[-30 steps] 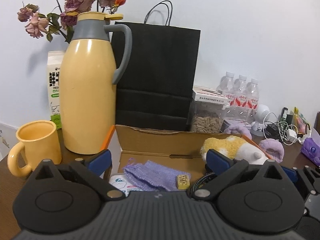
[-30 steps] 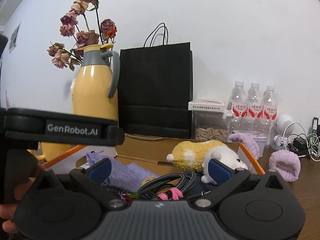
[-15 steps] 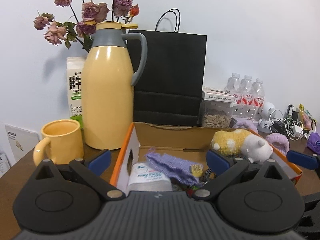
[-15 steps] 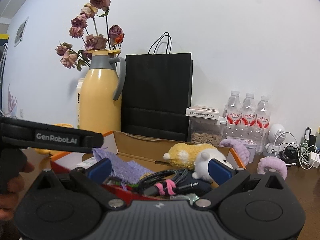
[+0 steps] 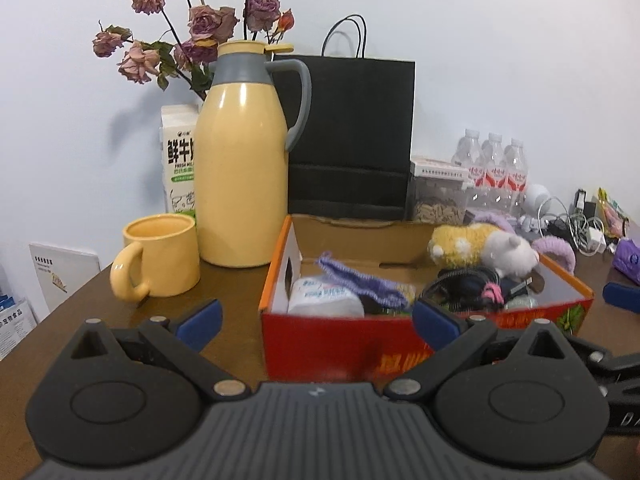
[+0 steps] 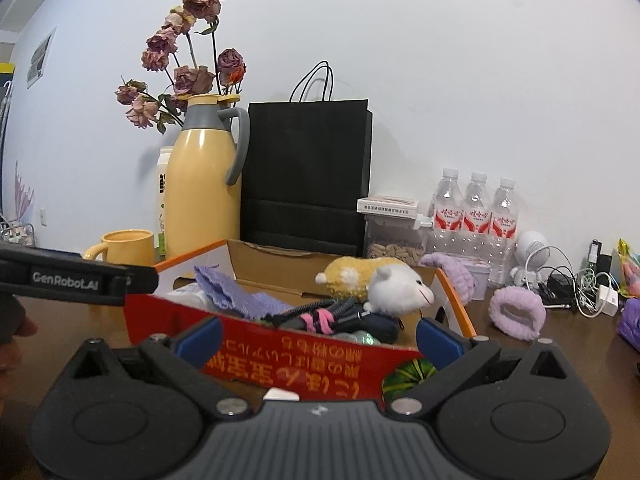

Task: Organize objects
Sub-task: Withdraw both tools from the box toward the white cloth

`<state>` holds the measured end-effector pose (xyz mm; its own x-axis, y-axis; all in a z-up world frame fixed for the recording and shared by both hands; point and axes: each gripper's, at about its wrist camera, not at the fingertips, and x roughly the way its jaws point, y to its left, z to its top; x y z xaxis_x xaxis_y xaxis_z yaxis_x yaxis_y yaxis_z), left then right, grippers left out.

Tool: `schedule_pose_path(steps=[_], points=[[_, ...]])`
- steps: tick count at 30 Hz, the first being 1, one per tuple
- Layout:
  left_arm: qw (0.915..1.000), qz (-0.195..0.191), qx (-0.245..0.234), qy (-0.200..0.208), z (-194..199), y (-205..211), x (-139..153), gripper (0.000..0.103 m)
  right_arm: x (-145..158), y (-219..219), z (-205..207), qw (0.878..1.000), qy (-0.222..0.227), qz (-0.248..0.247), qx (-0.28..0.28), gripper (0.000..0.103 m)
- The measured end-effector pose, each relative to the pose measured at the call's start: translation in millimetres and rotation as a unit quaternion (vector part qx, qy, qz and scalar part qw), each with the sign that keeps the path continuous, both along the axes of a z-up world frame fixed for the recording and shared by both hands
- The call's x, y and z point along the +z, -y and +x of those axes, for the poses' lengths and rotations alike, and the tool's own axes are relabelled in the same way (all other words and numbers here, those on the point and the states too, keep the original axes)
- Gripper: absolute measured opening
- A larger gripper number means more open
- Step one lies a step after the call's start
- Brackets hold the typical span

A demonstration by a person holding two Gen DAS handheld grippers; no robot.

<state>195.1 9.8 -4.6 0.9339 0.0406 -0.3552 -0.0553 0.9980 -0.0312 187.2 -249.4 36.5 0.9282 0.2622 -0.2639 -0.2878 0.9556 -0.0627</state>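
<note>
A red and orange cardboard box (image 5: 344, 340) (image 6: 304, 364) stands on the brown table. It holds a yellow and white plush toy (image 5: 480, 250) (image 6: 384, 280), a purple knitted cloth (image 5: 364, 280) (image 6: 232, 296), a white tissue pack (image 5: 324, 298) and a black cable with a pink tie (image 5: 472, 286) (image 6: 320, 314). My left gripper (image 5: 316, 322) is open and empty, just in front of the box. My right gripper (image 6: 318, 338) is open and empty, in front of the box's near wall.
A yellow thermos jug (image 5: 244, 160), a yellow mug (image 5: 160, 260), a milk carton (image 5: 178, 160) and dried roses (image 5: 200, 28) stand left of the box. A black paper bag (image 5: 352, 136), a seed jar (image 5: 438, 196), water bottles (image 5: 496, 164), purple hair bands (image 6: 518, 312) and chargers (image 6: 580, 280) lie behind and right.
Both grippers have drawn back from above the box toward me; the box's red near wall now shows in both views. Both stay open and empty.
</note>
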Motion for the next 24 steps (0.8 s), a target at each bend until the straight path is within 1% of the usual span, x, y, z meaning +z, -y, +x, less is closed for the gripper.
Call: schedule_pose_path(steps=[4,8,16,24], points=[[0.9999,0.001,0.001,-0.014,-11,-4,-6,0.103,-4,3,-12,1.000,-0.008,-0.001,0.000,0.103],[0.9996,0.001,0.006,-0.028,-20,-9,-10,0.103,-7,7,-21,1.000,-0.028,0.002,0.005,0.103],[0.9987,0.003,0.016,-0.048,-33,-15,-19,0.103,-15,10,-40,0.999,-0.051,0.000,0.010,0.103],[0.9972,0.003,0.017,-0.073,-37,-19,-26,0.103,-21,5,-45,0.997,-0.077,-0.015,0.026,0.103]])
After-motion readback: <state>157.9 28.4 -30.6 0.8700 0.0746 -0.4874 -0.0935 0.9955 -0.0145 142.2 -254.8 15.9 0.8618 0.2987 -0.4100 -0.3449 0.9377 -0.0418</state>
